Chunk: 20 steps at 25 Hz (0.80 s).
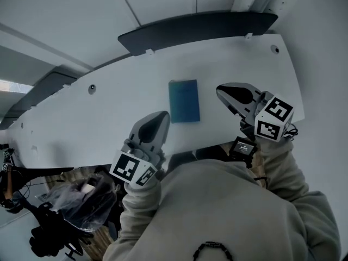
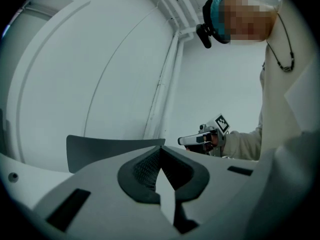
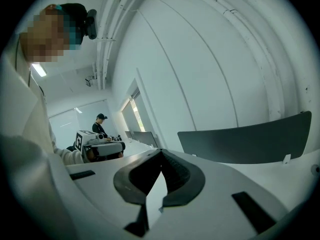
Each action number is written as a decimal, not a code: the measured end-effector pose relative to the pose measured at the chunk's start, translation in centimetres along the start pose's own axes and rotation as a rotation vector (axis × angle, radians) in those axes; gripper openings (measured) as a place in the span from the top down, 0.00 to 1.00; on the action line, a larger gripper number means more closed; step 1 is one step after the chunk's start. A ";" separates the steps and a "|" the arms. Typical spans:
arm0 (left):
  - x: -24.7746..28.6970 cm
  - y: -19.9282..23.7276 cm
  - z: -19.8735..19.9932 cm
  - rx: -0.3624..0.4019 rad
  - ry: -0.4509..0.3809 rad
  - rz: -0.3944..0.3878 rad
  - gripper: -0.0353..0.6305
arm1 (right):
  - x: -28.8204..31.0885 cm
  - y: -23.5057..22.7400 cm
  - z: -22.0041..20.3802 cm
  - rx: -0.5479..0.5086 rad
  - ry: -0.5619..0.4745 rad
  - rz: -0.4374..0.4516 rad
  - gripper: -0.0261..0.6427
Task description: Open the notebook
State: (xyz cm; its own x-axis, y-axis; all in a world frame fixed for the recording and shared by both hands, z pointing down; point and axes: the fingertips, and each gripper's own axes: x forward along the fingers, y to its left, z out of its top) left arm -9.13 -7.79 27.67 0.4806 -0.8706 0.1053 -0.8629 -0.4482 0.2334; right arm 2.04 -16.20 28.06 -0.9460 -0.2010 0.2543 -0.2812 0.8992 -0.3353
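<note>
**Closed notebook flat on table, both tongs shut and empty**

Nearest the lens: person's pale sweatshirt (image 1: 234, 211), filling the lower right of the head view, a sleeve running up to each tool.

White table (image 1: 103, 118): long, runs from the left edge to the upper right. Dark divider panel (image 1: 196, 26) stands along its far edge, top centre.

Black plastic-wrapped bundle (image 1: 81, 200), lower left, below the table edge.

Left gripper (image 1: 162, 116): lower centre, marker cube at its back. Jaw tips meet, nothing between them; its own view confirms (image 2: 160, 150).

Right gripper (image 1: 222, 91): centre right, jaws likewise pressed together and empty (image 3: 161, 153).

Notebook (image 1: 184, 100): teal cover, closed, flat on the table at frame centre, between the two tools. Left gripper's tip is just beside its lower left corner; contact cannot be told. Right gripper's tip sits apart from its right edge.

Small dark device (image 1: 243, 147) on the right wrist.
</note>
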 end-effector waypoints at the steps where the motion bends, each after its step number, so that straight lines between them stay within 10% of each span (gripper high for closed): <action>1: 0.0 0.3 0.2 0.006 0.002 -0.004 0.95 | 0.3 0.1 0.2 -0.003 0.004 -0.002 0.94; 20: 2.3 8.9 -3.6 0.000 0.121 0.019 0.95 | 6.2 -3.4 -3.0 0.075 0.116 -0.082 0.94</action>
State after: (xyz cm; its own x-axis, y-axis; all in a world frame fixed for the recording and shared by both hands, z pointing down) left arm -15.17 -13.03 33.45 0.4791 -0.8483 0.2254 -0.8723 -0.4314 0.2302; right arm -2.44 -19.35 33.48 -0.8955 -0.2224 0.3855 -0.3722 0.8492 -0.3746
